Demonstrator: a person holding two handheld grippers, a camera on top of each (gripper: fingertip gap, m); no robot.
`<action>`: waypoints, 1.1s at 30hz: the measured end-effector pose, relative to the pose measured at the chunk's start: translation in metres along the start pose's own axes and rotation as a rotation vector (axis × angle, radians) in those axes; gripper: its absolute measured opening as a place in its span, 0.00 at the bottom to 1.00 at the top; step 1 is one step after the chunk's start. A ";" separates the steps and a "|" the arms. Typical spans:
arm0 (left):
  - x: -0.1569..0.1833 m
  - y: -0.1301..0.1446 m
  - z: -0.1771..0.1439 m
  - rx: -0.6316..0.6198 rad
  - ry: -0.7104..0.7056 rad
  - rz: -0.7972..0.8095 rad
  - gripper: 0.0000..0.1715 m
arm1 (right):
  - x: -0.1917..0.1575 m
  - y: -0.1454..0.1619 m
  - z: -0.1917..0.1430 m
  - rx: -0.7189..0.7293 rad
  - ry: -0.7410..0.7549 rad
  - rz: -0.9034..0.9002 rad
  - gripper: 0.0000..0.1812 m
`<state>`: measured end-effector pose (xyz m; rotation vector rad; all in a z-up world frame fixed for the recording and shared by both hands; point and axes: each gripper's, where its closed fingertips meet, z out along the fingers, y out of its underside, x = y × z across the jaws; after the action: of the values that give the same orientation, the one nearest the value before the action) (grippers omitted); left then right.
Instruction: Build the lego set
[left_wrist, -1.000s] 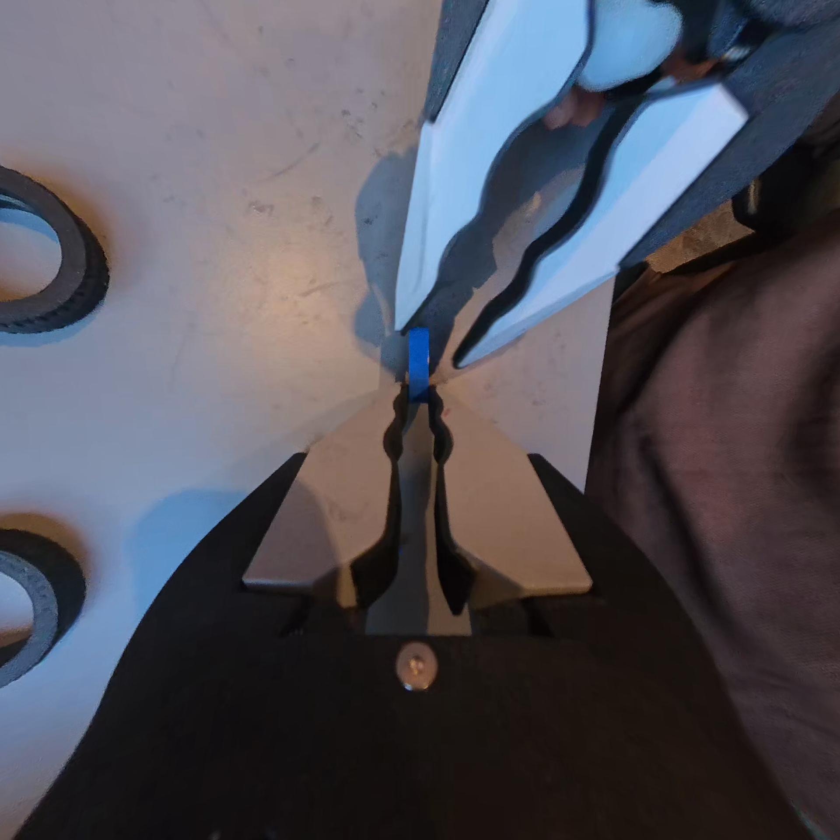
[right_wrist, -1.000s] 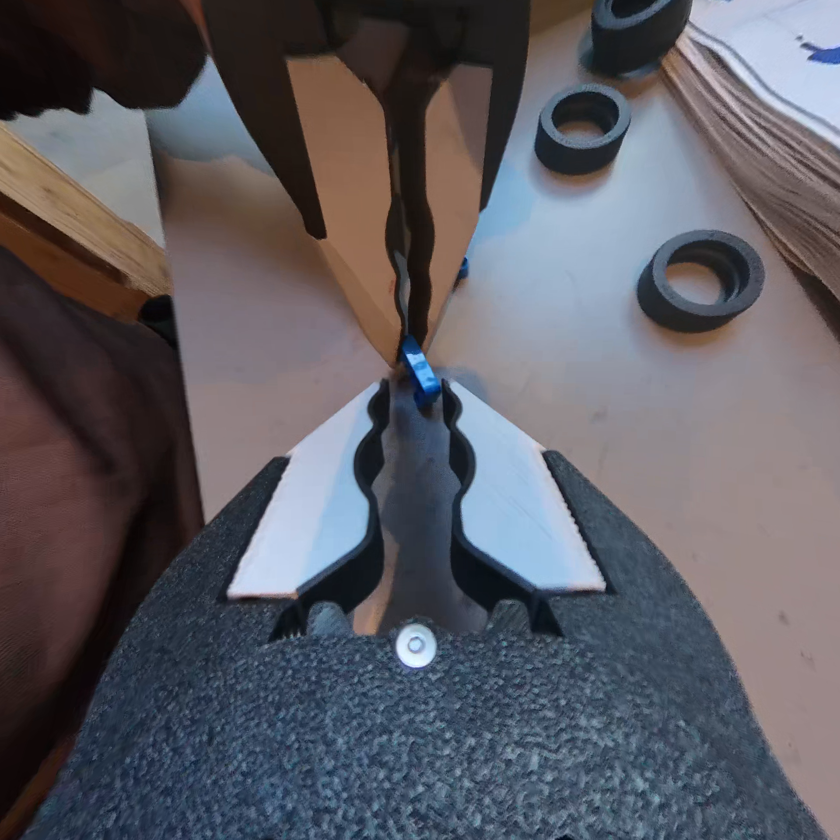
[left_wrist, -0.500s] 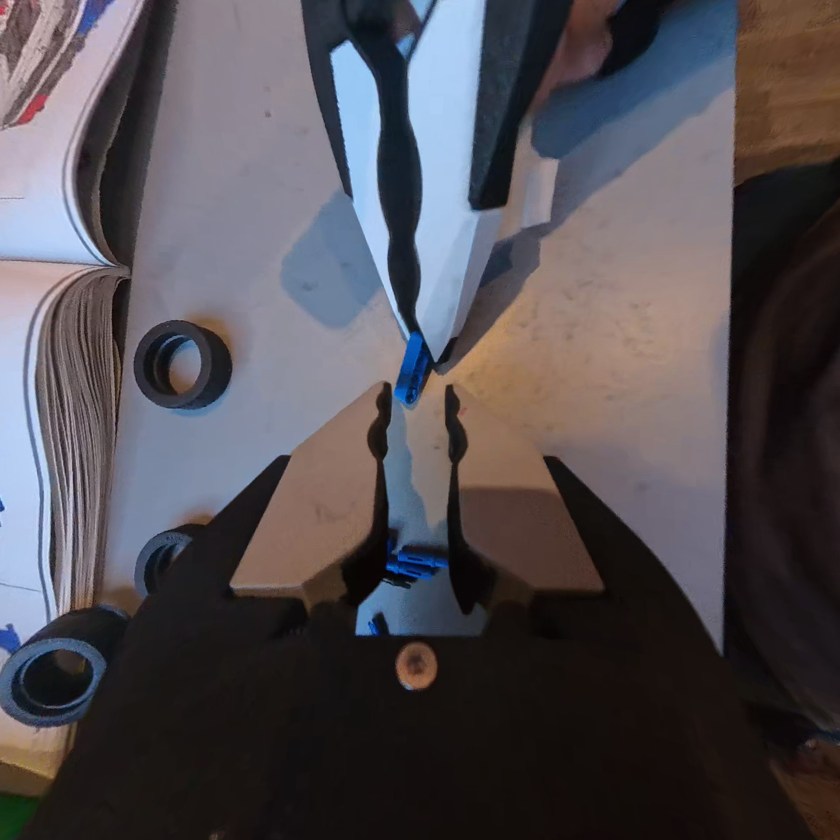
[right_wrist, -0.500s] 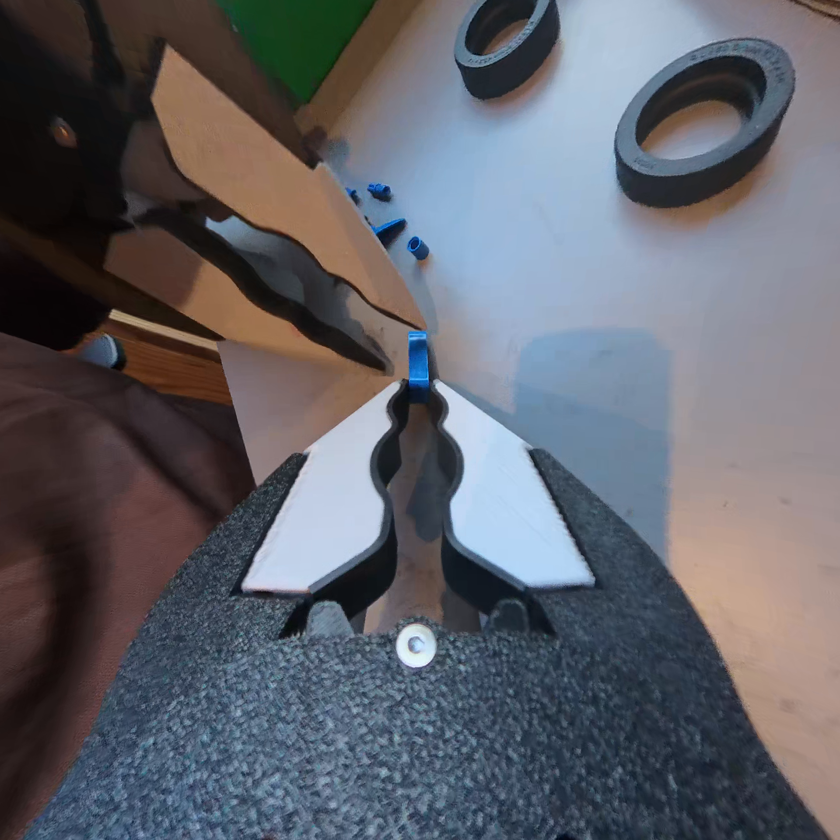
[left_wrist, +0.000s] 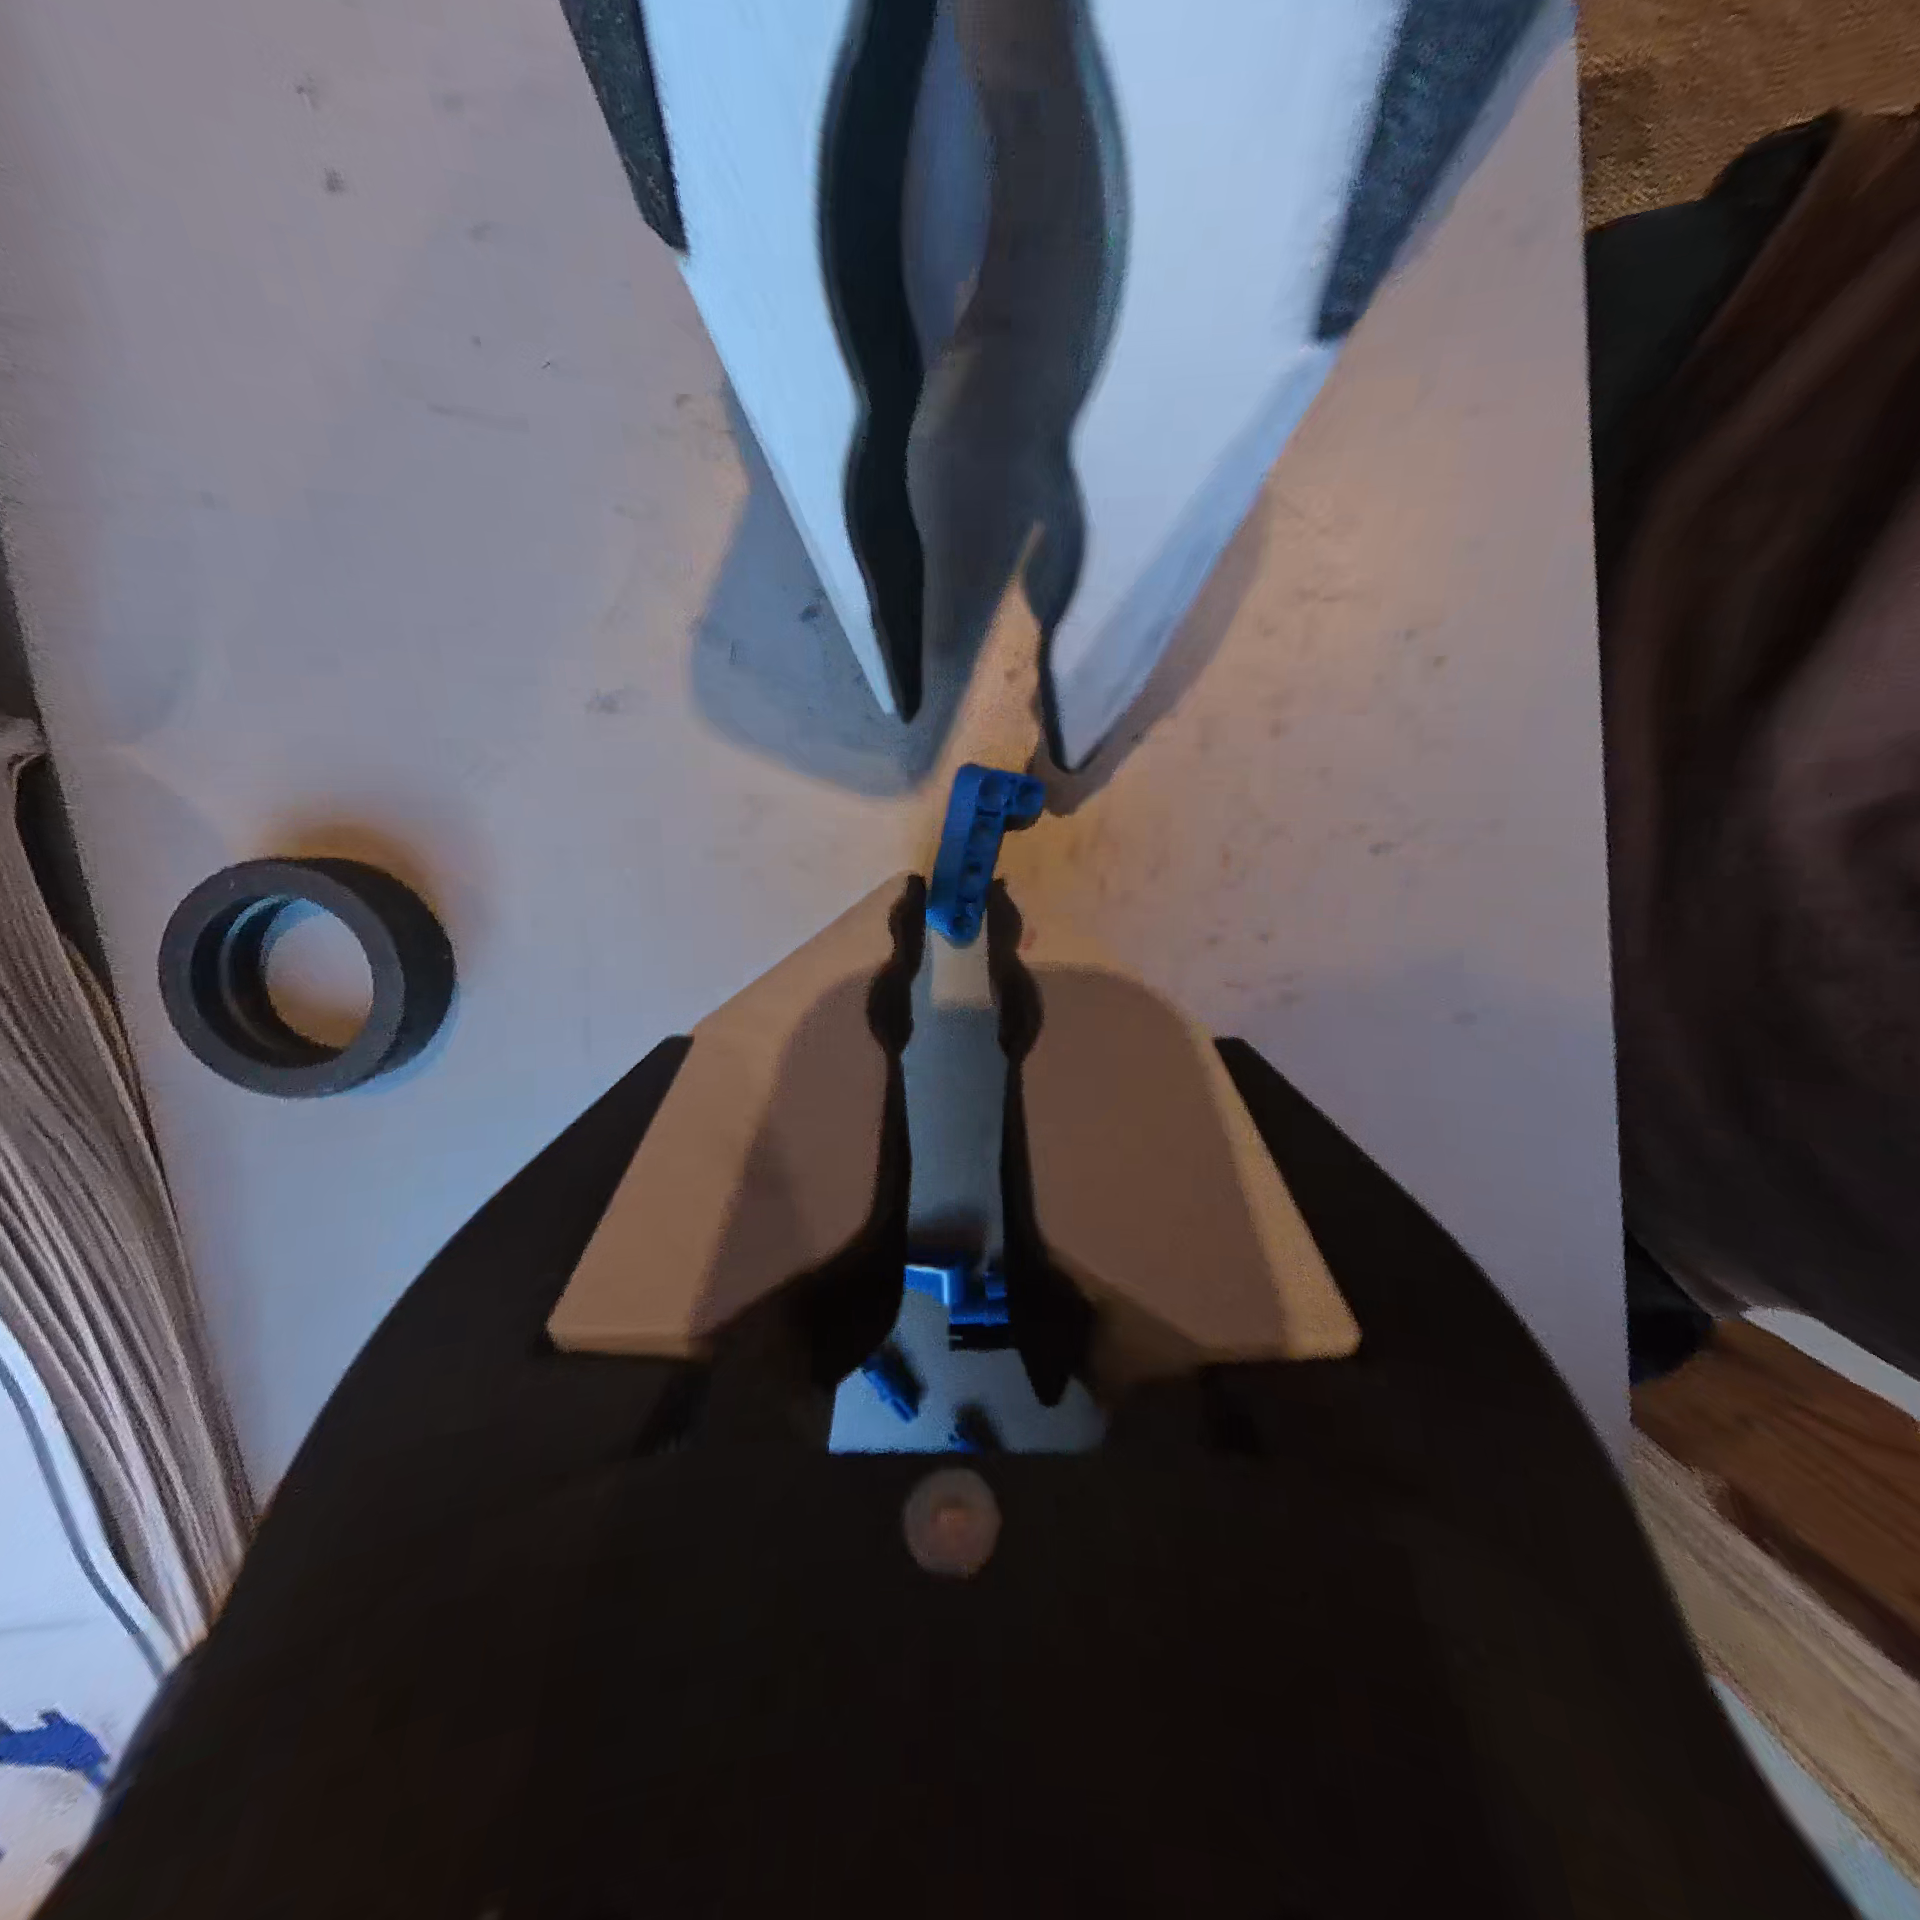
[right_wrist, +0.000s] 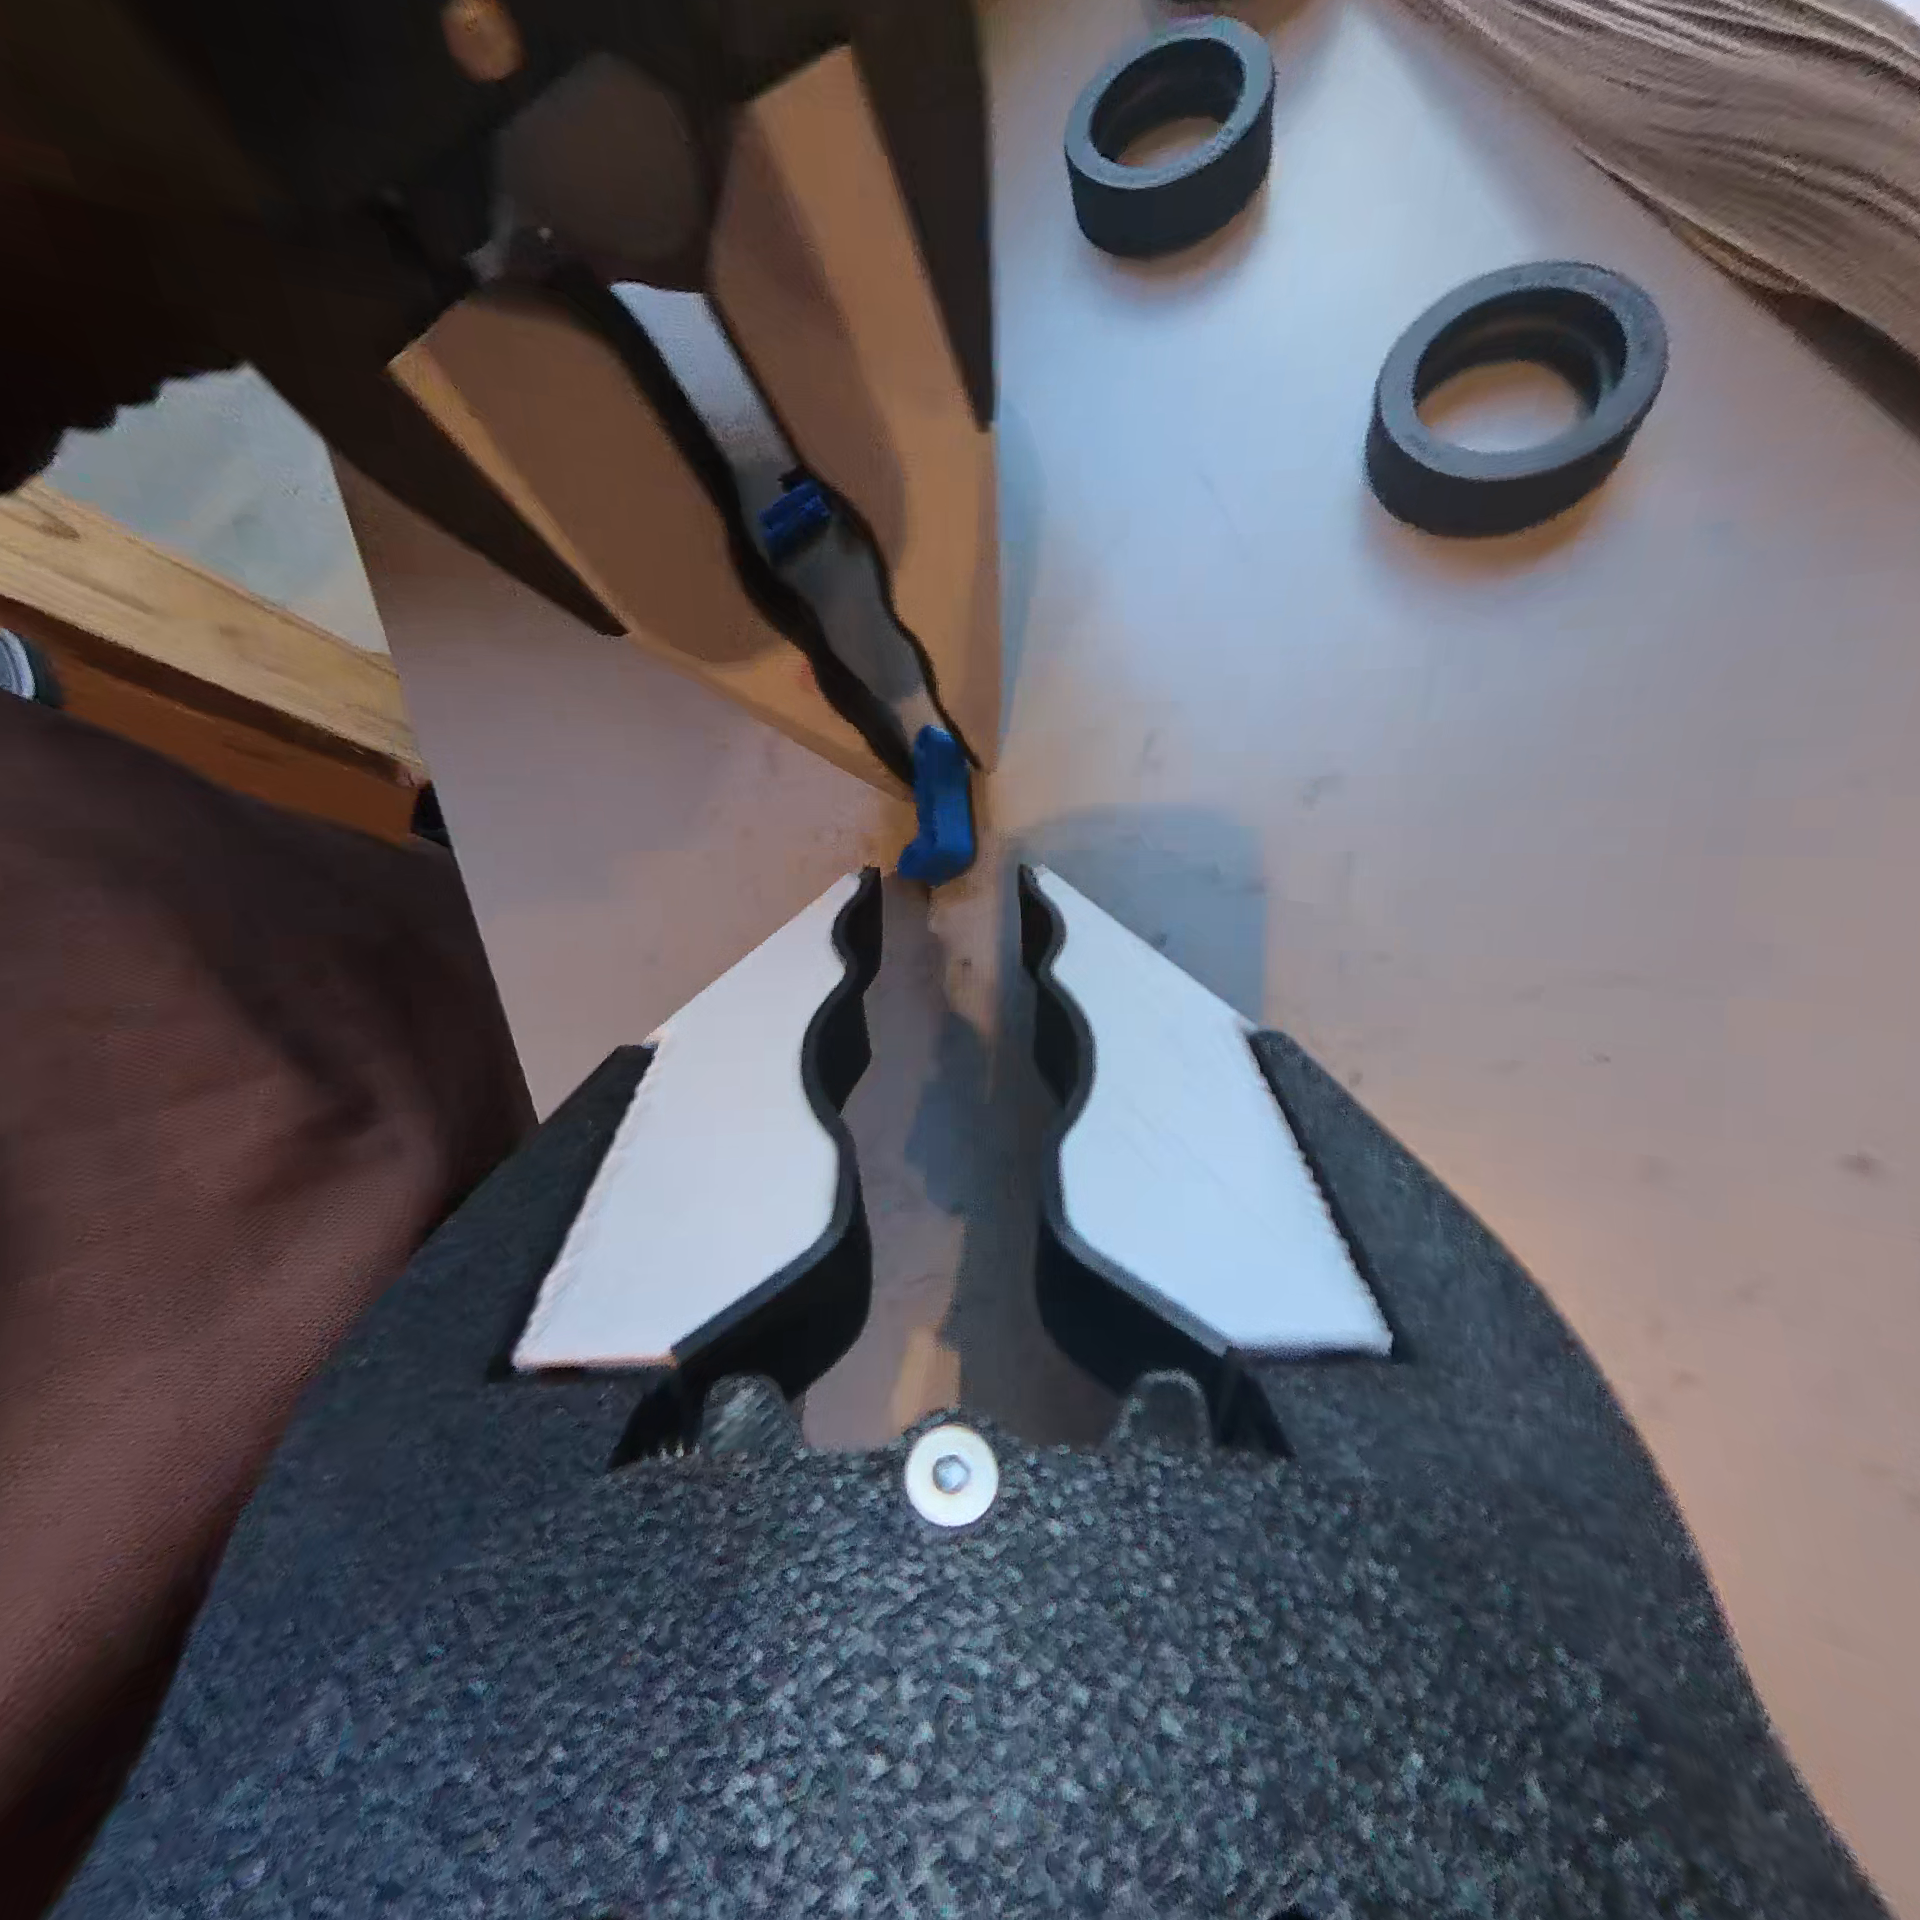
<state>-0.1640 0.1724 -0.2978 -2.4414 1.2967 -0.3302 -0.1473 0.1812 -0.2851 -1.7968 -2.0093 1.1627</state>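
The left tool (left_wrist: 957, 902) pinches a blue piece (left_wrist: 977, 844), its lower end hidden; the right tool (right_wrist: 948, 878) gapes.

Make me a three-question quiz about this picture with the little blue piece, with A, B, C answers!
1. Where is the blue piece?
A. Between the left gripper's fingertips
B. Inside a black ring
C. Lying on the book

2. How many black rings show in the right wrist view?
A. None
B. Two
C. Five

3. How is the right gripper?
A. Shut on the blue piece
B. Open, holding nothing
C. Shut on a ring

Answers:
1 A, the left fingertips pinch its lower end.
2 B, one ring lies at the top, another ring to its right.
3 B, there is a clear gap between its fingers, with the piece just ahead of them.
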 end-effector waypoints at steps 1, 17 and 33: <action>-0.002 -0.001 0.000 -0.011 0.013 -0.003 0.07 | -0.002 -0.001 0.001 0.002 -0.002 -0.020 0.15; 0.008 0.008 -0.064 0.473 -0.460 -0.382 0.19 | -0.007 -0.007 -0.003 0.075 -0.003 -0.113 0.13; 0.010 0.040 -0.097 0.774 -0.666 -0.417 0.27 | 0.030 -0.099 -0.003 0.378 0.125 -0.347 0.24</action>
<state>-0.2239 0.1241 -0.2261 -1.8555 0.2803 -0.0695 -0.2264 0.2151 -0.2276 -1.2492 -1.7899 1.1872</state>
